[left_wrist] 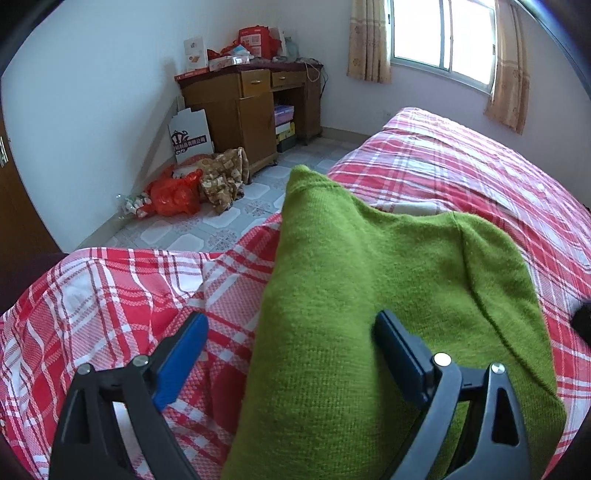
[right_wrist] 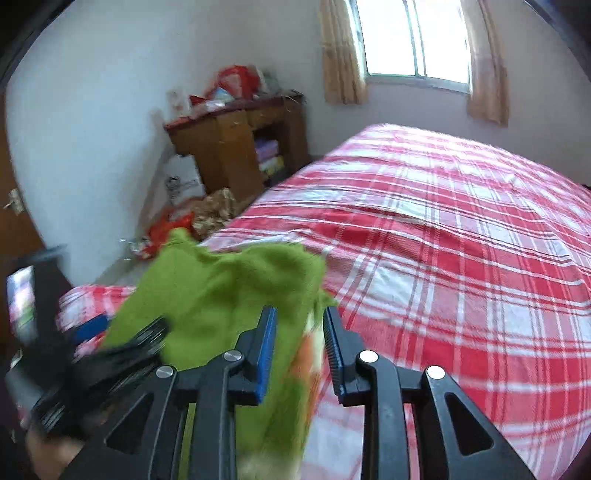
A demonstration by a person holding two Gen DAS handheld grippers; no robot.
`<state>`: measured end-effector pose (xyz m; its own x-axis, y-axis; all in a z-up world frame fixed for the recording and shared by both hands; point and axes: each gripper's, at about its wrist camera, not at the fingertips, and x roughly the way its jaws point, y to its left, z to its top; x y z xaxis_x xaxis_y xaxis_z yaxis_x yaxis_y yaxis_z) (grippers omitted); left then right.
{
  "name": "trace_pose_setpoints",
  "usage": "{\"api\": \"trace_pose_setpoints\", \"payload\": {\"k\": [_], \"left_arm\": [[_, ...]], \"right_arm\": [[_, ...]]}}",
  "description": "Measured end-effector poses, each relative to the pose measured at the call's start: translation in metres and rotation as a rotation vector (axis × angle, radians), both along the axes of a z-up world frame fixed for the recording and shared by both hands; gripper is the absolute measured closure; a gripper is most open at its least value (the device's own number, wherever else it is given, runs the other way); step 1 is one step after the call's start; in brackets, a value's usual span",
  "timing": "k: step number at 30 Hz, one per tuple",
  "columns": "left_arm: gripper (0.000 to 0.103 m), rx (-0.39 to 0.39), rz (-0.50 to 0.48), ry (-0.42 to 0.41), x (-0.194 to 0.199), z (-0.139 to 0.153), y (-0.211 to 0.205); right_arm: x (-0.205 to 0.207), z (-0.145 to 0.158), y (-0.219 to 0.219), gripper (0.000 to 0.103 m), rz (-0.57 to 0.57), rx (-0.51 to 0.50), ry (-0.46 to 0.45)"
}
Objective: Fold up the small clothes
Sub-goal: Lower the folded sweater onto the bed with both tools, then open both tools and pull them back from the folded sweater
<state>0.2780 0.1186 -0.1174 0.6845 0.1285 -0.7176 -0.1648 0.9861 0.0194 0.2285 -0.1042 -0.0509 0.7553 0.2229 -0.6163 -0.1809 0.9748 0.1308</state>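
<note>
A green knitted garment (left_wrist: 369, 288) lies on the red and white plaid bed (left_wrist: 110, 295), with one sleeve reaching toward the bed's far edge. My left gripper (left_wrist: 291, 325) is open over the garment's near left edge, with its right pad (left_wrist: 399, 354) on the knit and its left pad (left_wrist: 181, 362) over the sheet. In the right wrist view the garment (right_wrist: 221, 295) is blurred and part of it hangs between the jaws of my right gripper (right_wrist: 300, 328), which stand a narrow gap apart. The left gripper (right_wrist: 110, 354) shows there at lower left, blurred.
The plaid bed (right_wrist: 461, 258) stretches right and far. Left of it is tiled floor (left_wrist: 221, 218) with a red bag (left_wrist: 173, 195) and brown cloth (left_wrist: 225, 177). A wooden desk (left_wrist: 251, 107) with clutter stands in the corner. A curtained window (left_wrist: 443, 33) is behind.
</note>
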Motion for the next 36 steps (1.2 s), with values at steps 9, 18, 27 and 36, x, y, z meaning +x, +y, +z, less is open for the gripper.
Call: {"api": "trace_pose_setpoints", "payload": {"k": [9,18,27,36], "left_arm": [[0.009,0.01,-0.014,-0.018,-0.006,0.001,-0.004],[0.009,0.075,-0.026,-0.06,-0.046,0.012,-0.017],[0.009,0.136,-0.04,-0.063,-0.09,0.006,-0.032],[0.009,0.096,-0.053,0.013,-0.114,0.001,-0.025]], "right_arm": [[-0.042,-0.055,0.018,0.075,0.017,-0.015,0.074],[-0.052,-0.063,0.017,0.068,0.009,-0.034,-0.007],[-0.052,-0.063,0.006,0.05,-0.018,0.019,0.008],[-0.049,-0.068,-0.007,0.034,-0.048,0.102,0.056]]}}
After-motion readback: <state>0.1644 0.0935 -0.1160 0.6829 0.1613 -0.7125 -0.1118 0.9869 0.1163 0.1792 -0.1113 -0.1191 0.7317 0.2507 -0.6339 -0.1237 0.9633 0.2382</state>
